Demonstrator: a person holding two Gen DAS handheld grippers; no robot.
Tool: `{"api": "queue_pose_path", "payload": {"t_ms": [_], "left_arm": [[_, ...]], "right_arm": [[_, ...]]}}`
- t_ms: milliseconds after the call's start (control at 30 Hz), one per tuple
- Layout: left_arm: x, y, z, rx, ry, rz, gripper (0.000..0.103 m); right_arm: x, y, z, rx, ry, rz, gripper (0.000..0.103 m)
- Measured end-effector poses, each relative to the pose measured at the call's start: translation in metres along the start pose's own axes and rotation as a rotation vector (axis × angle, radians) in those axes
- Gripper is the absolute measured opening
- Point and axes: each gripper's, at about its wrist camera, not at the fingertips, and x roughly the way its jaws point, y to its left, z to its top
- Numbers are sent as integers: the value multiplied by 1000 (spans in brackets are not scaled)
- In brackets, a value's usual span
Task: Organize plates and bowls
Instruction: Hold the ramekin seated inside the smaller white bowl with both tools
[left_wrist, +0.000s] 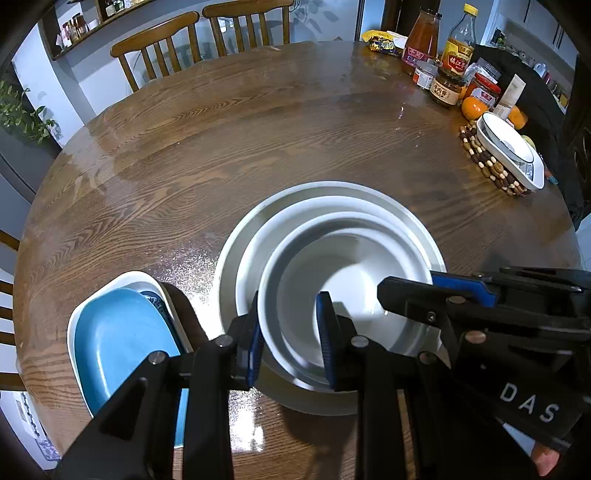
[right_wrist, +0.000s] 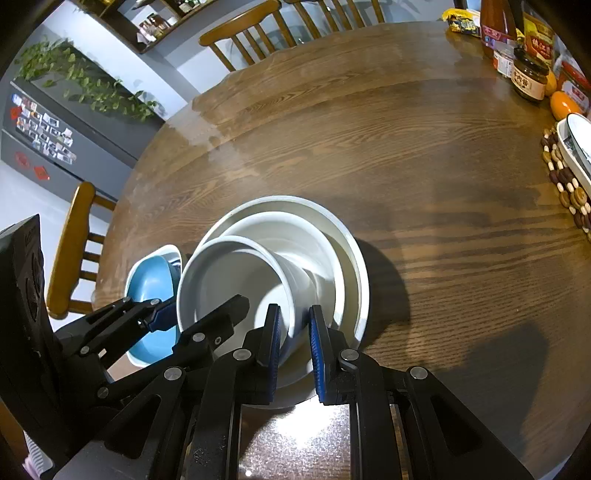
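You are holding the bowl (left_wrist: 332, 295) by opposite rims, left tool (left_wrist: 290, 339) and right tool (right_wrist: 293, 350) each nearly closed on its wall, over the stack (left_wrist: 236, 236) on the table (left_wrist: 258, 129), so be lowering both evenly, keeping it level and centred.

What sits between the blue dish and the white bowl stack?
Only the left gripper's outer finger and bare table, seen in the left wrist view.

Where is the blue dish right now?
The blue dish sits nested in a white dish at the near table edge, lower left in the left wrist view, just left of the stacked white bowls; in the right wrist view it shows behind the left tool.
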Motion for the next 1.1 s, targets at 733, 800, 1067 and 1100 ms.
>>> {"api": "queue_pose_path", "payload": {"t_ms": [733, 800, 1067, 1100], "left_arm": [[0, -1, 0, 3, -2, -2, 23], [0, -1, 0, 4, -3, -2, 23], [0, -3, -1, 17, -9, 4, 23], [0, -3, -1, 19, -11, 6, 23]], "right_arm": [[1, 3, 0, -8, 0, -12, 17], [2, 2, 0, -10, -1, -16, 17], [1, 3, 0, -16, -5, -27, 17], [1, 2, 0, -18, -6, -29, 17]]}}
